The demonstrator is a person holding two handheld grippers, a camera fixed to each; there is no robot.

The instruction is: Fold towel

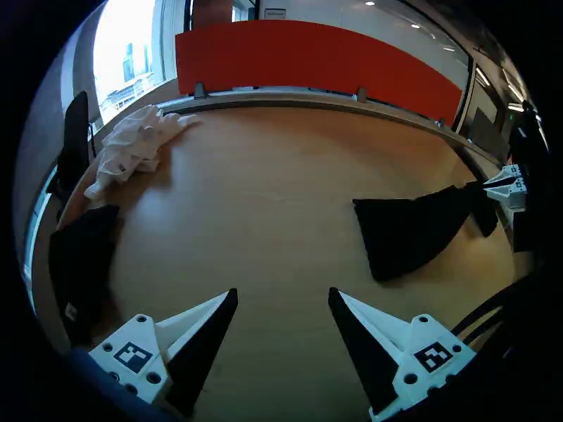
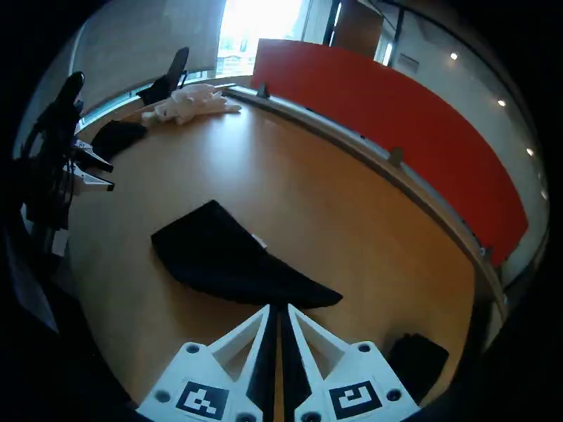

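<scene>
Right claw (image 2: 279,308) drawn almost closed, I sit at the near corner of the loosely folded black cloth towel (image 2: 225,257), which lies on the pale wooden counter (image 2: 338,204) just ahead, its long axis running away to this claw's front-left. Whether cloth is pinched between the fingers, I cannot tell. My left claw (image 1: 281,291) gapes wide with the towel well off to its front-right, so the right is the nearer.
</scene>
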